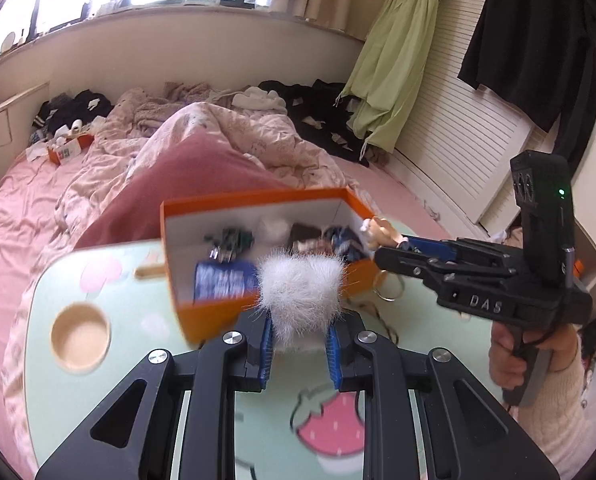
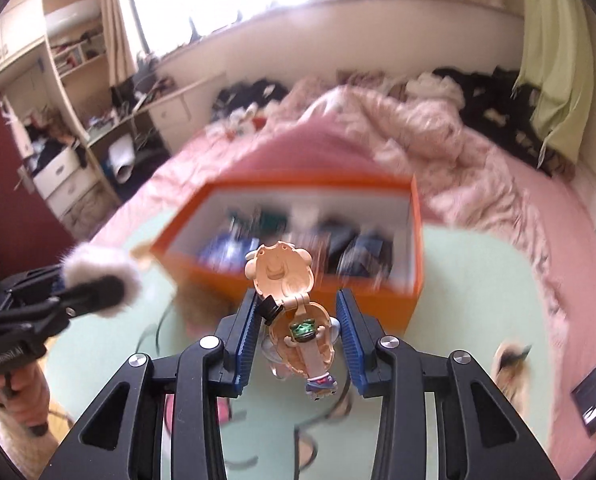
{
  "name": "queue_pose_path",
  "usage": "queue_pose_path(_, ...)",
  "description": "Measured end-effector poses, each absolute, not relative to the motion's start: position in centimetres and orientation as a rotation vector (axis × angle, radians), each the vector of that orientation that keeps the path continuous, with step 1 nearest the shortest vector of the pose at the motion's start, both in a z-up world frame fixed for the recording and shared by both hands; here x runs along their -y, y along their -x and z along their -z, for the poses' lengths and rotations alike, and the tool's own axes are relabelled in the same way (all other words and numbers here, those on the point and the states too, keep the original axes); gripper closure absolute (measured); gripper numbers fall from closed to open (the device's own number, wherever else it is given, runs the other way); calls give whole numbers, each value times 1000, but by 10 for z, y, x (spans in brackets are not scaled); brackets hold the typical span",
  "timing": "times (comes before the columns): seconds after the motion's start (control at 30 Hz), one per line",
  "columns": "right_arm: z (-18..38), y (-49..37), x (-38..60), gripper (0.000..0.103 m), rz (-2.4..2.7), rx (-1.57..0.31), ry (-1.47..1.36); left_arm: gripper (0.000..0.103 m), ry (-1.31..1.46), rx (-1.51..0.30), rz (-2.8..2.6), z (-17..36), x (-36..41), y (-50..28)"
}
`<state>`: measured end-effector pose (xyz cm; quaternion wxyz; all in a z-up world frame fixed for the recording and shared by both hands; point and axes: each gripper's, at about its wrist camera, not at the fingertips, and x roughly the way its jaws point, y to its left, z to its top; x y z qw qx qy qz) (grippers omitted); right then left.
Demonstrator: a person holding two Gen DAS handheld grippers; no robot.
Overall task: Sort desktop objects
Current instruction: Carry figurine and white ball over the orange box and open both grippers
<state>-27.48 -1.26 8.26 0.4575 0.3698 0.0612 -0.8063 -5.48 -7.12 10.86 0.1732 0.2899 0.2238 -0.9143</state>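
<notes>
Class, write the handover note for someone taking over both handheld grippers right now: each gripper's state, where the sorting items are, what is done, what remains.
Left gripper: shut on the white fur pompom, held in front of the orange box's near wall.
Right gripper: shut on the peach toy figure, held near the box's right end; the figure hangs open on its hinge.
Orange box: on the mint lap table, already holding several blurred items, including a blue pack.
Done: some items boxed; both pieces picked up.
Left: probably drop pompom and figure into the box. A dark card and a blurred tan object lie off the table's right edge.
</notes>
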Motion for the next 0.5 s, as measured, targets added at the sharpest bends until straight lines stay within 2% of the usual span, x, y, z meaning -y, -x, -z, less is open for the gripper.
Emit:
queue_pose_path(0.2,-77,319,56,65,2032,-111,-977,80,-944,-696,2494,-94,117,125)
queue_pose_path(0.3,-64,330,69,64,2063,-149,-1023,75,-1045,-767,2434,-69,131,144)
queue_pose_path(0.33,-60,331,70,62,2068,-151,-1041,75,-1062,-757,2409,-63,133,146)
queue_pose_path(0.37,-58,333,69,55,2067,-139,-1053,74,-1057,-739,2388,-59,133,146)
queue_pose_path(0.4,-58,332,64,46,2068,-112,-1049,69,-1042,-726,2377,-57,132,142)
queue_pose_path(0.43,-59,330,59,43,2074,-96,-1031,64,-1027,-721,2371,-56,130,137)
queue_pose_path(0.5,-66,322,47,36,2107,-92,-983,41,-971,-736,2390,-61,127,123)
